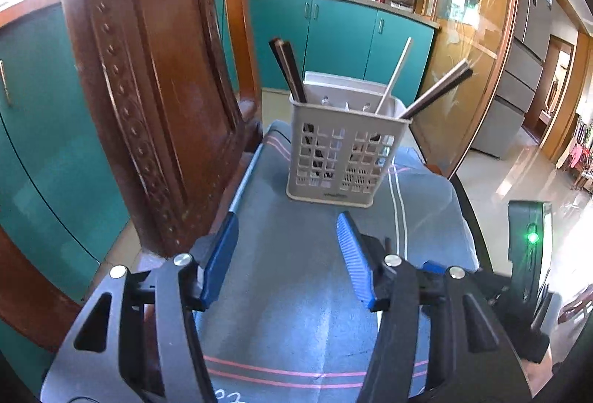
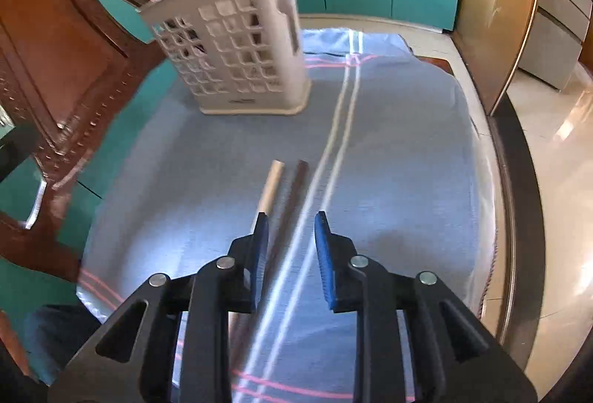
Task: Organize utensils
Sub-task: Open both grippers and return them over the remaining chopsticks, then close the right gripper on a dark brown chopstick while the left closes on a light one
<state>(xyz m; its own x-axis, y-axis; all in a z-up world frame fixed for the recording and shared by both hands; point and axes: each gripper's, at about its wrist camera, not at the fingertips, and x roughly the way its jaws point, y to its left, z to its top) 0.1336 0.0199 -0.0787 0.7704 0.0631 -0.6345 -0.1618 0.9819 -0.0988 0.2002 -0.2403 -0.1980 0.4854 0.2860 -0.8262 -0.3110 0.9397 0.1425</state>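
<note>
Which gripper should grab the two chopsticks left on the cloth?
Right gripper: the pale chopstick and dark chopstick lie right at its open fingers. Left gripper faces only the holder.

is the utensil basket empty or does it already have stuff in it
Not empty. The basket stands upright on the cloth with dark chopsticks, a pale stick and more chopsticks sticking out.
</note>
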